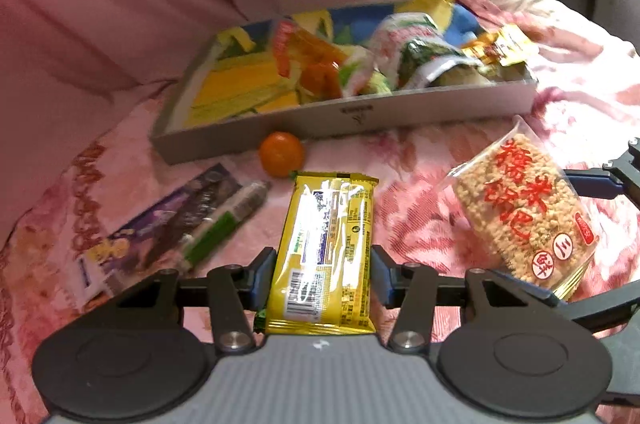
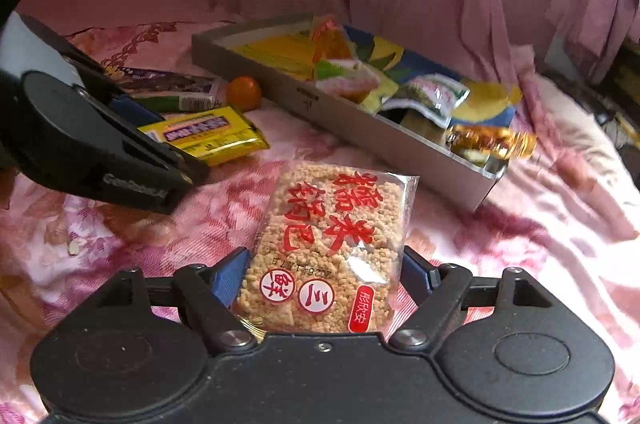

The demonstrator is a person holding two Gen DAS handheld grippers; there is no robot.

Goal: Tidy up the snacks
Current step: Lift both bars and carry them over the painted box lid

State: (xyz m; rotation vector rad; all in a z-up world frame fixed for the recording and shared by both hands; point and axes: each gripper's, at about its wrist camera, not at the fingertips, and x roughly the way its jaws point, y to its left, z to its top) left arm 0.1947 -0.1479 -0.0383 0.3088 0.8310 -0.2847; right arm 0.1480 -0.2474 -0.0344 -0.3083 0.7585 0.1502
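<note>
- The left gripper [image 1: 323, 278] has its fingers [image 1: 262, 278] set on either side of a yellow packet [image 1: 326, 252] that lies flat on the bed [image 1: 420, 160]. They look pressed against its long edges, though I cannot tell how firmly they bite.
- The right gripper [image 2: 322, 280] has its fingers [image 2: 230, 280] on both sides of a clear bag of rice crackers [image 2: 332, 252], touching or very nearly so. The bag also appears to rest on the bedspread.
- The grey box [image 1: 400, 112] is the landmark here. The yellow packet lies in front of its long wall, and the cracker bag lies in front of its right end.
- A small orange [image 1: 281, 154] sits just against the front wall of the box. A purple packet [image 1: 160, 224] and a green tube [image 1: 224, 228] lie in front of its left end.
- Inside the box, several snack packets are heaped toward the right half; the left half shows mostly bare printed floor.
- I would judge the step to be lifting both packets into the box.
- To do it well, squeeze the cracker bag gently, since the contents look brittle.
- Lift each packet high enough to clear the box wall.
- Put the yellow packet in the emptier left half.
- Move one gripper at a time, as they sit near each other.
</note>
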